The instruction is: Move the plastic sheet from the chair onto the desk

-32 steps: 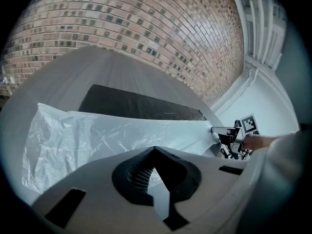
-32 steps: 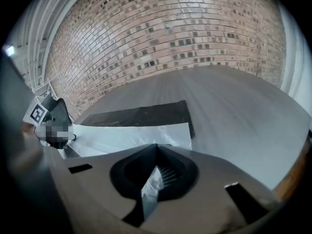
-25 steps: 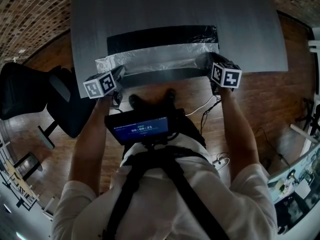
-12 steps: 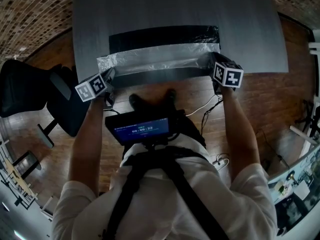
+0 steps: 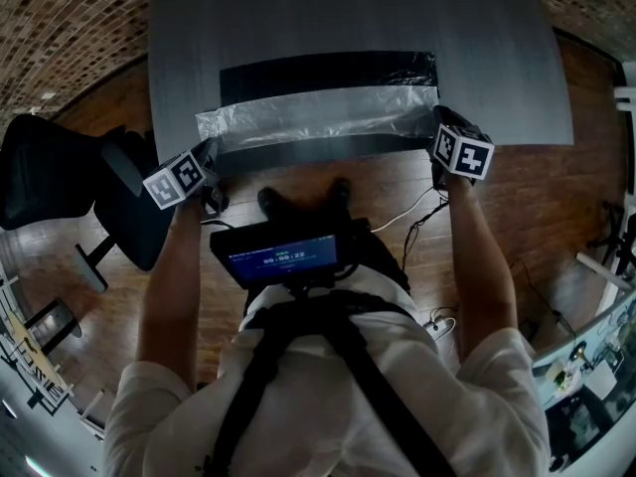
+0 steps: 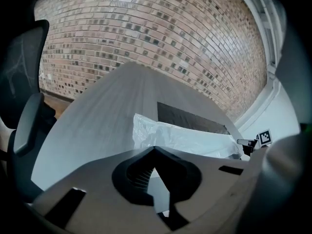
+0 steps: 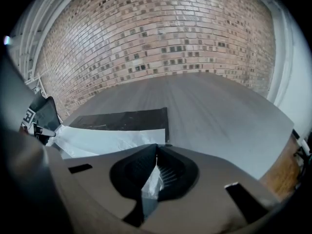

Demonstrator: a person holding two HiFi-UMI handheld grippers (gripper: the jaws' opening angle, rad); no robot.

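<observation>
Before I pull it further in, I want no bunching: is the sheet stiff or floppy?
Likely floppy: the sheet is wrinkled and crumples between the right gripper's shut jaws. Probably light: it looks like thin, translucent film. It may bunch unless both ends are held taut.

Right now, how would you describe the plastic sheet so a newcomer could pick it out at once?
Find the grey desk by the brick wall. A black sheet lies on it; the plastic sheet is the pale, crinkly, see-through strip on its near side, pinched by the right gripper.
</observation>
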